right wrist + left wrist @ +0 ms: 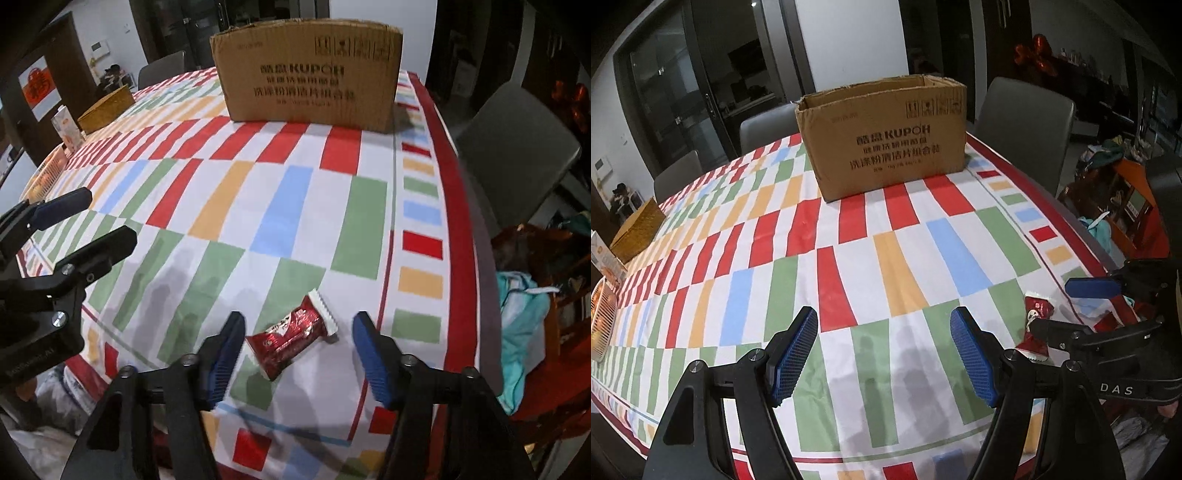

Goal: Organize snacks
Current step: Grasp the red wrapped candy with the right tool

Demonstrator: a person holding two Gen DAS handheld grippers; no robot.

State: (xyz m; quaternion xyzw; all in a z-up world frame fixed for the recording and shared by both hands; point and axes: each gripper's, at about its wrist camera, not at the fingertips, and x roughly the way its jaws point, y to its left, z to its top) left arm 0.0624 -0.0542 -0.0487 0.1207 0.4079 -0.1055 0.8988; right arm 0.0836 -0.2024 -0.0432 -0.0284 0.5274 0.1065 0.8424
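A red snack packet [291,334] with a white crimped end lies on the checked tablecloth [258,206] near the table's front right corner. My right gripper [297,354] is open, its blue pads on either side of the packet, not touching it. The packet also shows in the left wrist view [1036,325], partly hidden by the right gripper [1071,306]. My left gripper [884,354] is open and empty above the cloth, to the left of the packet. An open cardboard box [882,136] stands at the far side of the table; it also shows in the right wrist view [310,74].
A woven basket [637,230] and a white slatted tray [602,325] sit at the table's left end, with a small carton [68,127] beside them. Grey chairs [517,147] stand around the table. Bags and clutter [524,325] lie on the floor to the right.
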